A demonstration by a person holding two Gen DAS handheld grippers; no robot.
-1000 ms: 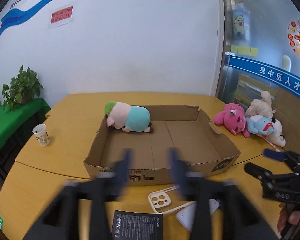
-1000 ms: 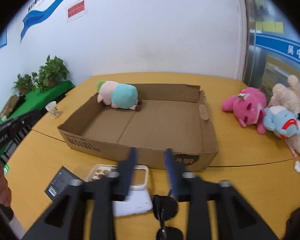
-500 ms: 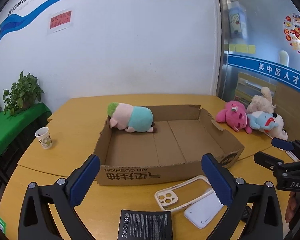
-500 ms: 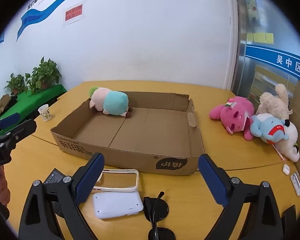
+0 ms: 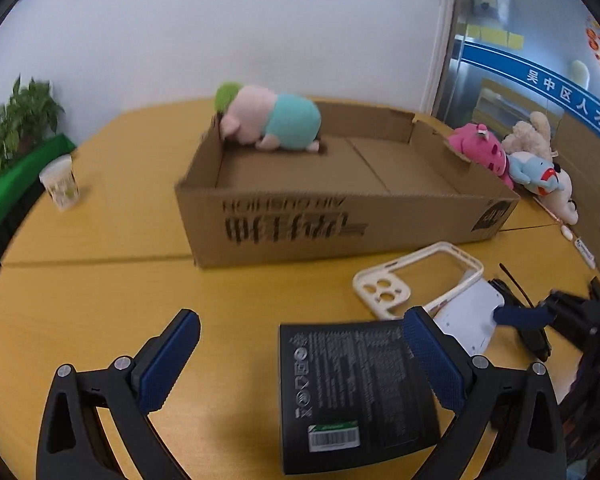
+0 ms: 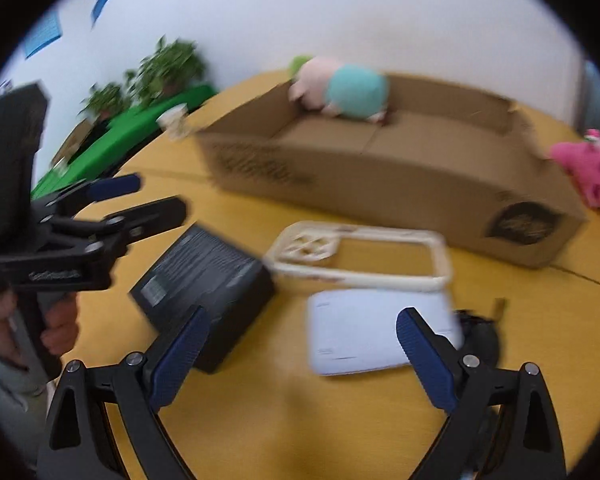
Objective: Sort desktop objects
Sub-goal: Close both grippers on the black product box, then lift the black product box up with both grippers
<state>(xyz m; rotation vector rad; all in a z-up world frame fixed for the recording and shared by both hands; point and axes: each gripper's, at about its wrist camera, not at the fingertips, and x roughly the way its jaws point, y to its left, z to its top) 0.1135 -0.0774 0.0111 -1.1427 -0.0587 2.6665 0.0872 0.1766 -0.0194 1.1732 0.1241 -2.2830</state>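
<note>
A black box (image 5: 356,392) with small white print lies on the yellow table. My left gripper (image 5: 300,332) hangs open low over it, its right finger over the box's right corner. Beside the box lie a cream phone case (image 5: 416,280) and a flat white device (image 6: 372,332). My right gripper (image 6: 302,320) is open just above the table, with the white device's left part between its fingers and untouched. Dark sunglasses (image 6: 480,332) lie to the right of the device. Behind stands an open cardboard box (image 5: 340,220) with a pink and teal plush (image 5: 272,120) inside.
Several plush toys (image 5: 500,156) lie to the right of the cardboard box. A paper cup (image 5: 60,186) stands on the table at the left. Potted plants (image 6: 168,68) sit on a green surface beyond the table edge. A hand (image 6: 56,328) holds the left gripper's handle.
Both grippers went from narrow to wide open. Both then dropped and tilted down toward the table, so the black box, phone case and white device now appear much closer.
</note>
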